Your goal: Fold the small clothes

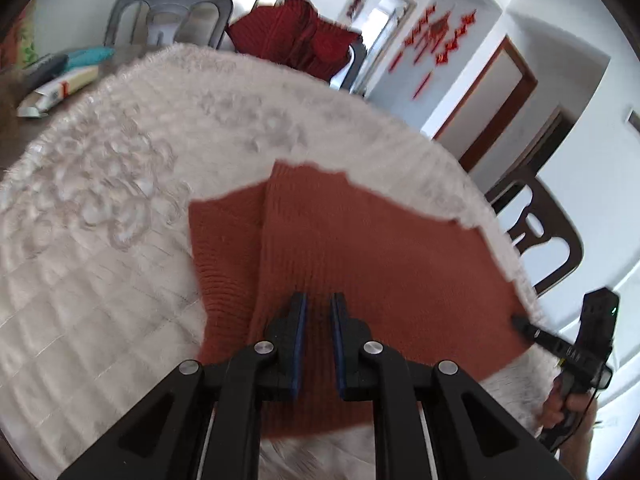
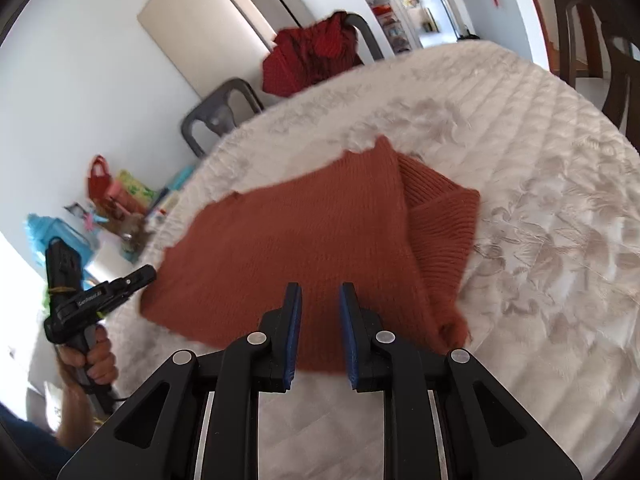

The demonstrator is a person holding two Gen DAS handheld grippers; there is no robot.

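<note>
- White walls, doorways and red wall decorations ring a table covered by a pale quilted cloth; the rust knit garment lies flat on it, partly folded, near the edge closest to the person.
- Left gripper hovers above the garment's near part, fingers almost together with a slim gap and nothing between them.
- Right gripper hangs over the garment's near edge in its own view, fingers likewise nearly together and empty; neither pinches the knit.
- To fold well, I judge each gripper should take a near corner of the garment, lift evenly, carry the layer across to the far edge, and lay it down without dragging the ribbed flap that sticks out at the garment's side.
- Count: one rust garment on the table; one dark red garment draped on a chair beyond it; two grippers; one grey chair and one dark wooden chair beside the table.
</note>
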